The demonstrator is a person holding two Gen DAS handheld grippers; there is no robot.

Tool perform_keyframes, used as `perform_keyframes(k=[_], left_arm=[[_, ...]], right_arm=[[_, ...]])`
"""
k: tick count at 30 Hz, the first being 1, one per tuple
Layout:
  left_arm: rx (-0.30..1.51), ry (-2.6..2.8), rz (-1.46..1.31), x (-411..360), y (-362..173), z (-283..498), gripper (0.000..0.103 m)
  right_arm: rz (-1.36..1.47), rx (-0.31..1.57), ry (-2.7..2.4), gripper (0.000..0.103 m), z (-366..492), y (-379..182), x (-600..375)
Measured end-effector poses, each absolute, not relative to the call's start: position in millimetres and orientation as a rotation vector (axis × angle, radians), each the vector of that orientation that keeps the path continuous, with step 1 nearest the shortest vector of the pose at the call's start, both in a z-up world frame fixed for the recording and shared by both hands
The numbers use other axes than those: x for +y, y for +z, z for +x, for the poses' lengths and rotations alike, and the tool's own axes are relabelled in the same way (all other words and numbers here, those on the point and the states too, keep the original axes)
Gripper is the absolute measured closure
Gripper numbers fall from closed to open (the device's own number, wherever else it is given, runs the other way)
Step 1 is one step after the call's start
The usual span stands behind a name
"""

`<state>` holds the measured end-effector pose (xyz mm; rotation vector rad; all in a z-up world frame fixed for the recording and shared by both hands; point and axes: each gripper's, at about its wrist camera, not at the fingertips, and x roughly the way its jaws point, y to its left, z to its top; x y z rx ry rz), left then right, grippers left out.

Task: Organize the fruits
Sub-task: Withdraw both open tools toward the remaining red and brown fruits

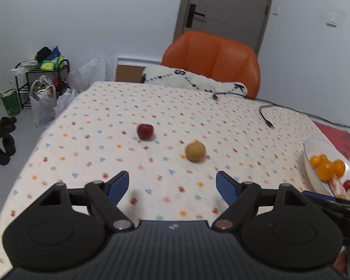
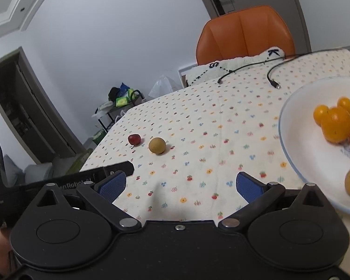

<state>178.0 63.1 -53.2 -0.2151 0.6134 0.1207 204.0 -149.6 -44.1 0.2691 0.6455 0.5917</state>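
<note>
While both sets of jaws stand spread and empty, the red fruit (image 1: 145, 131) and tan fruit (image 1: 195, 150) lie ahead of the left gripper (image 1: 172, 184) on the floral-cloth worktop (image 1: 105, 121); an orange chair (image 1: 212, 58) stands behind.

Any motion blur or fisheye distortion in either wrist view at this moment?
Left wrist view: red fruit, tan fruit and plate look smeared. Right wrist view: sharper, but the door frame bows and the plate edge blurs.
</note>
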Motion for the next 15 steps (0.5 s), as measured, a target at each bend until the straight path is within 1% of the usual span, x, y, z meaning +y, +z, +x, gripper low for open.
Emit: perform_keyframes(k=[4,8,12,15], left_arm=[[0.610,0.150,-0.242,73,-49,183,0.028],[0.601,0.169,-0.257,83,-44,188,0.030],[0.609,0.188,-0.282,93,-41,196,0.041],[0.617,0.199,-0.294,98,-41,202,0.048]], right_arm=[[0.243,0.631,0.619,0.003,212,-29,-141],[0.215,0.635,0.648,0.014,220,-21,-127],[0.202,0.653,0.667,0.026,228,-21,-115],[0.204,0.664,0.677,0.030,235,-22,-109]])
